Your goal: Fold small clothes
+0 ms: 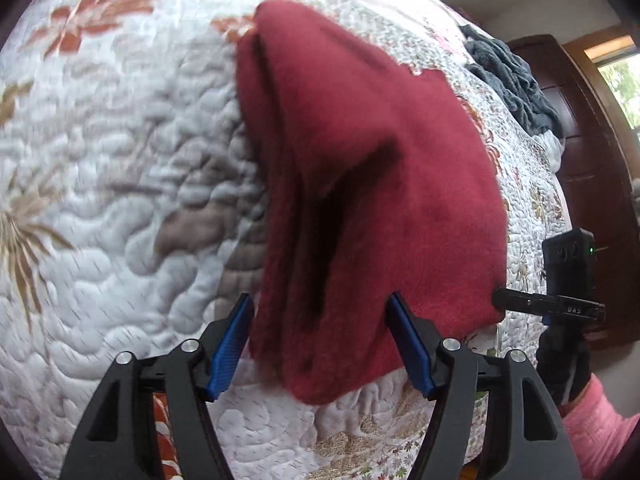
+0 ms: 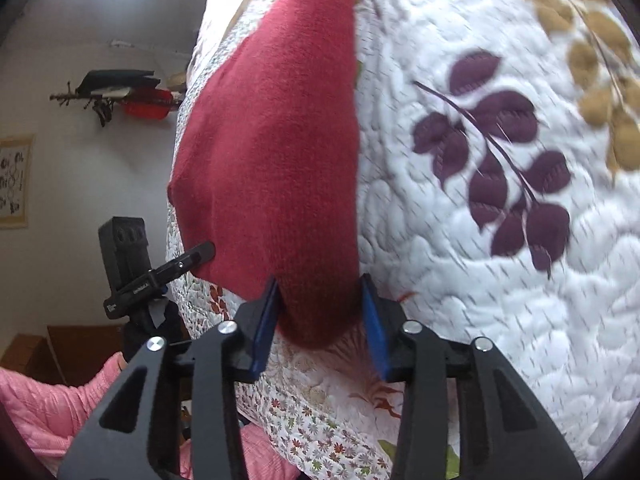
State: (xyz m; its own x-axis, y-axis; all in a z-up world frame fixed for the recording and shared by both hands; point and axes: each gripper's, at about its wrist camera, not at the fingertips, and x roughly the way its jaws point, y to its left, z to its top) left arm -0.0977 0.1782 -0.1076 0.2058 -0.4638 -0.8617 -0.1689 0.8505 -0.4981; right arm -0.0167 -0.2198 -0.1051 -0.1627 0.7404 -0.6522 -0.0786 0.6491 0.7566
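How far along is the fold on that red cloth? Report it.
Done: the red cloth already shows layered folds along its left edge. In hand: the left tongs and right tongs each bracket a near corner, jaws apart, the cloth looking lifted off the quilt. Left: finishing the fold and laying it flat; the grey garment lies unfolded.

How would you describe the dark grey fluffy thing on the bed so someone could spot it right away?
Start from the white quilted bedspread with its leaf and flower print. Follow it past the red fleece cloth to the far edge beside the dark wooden furniture. There lies the crumpled slate-grey plush cloth, the only grey, heaped, untouched fabric on the bed.
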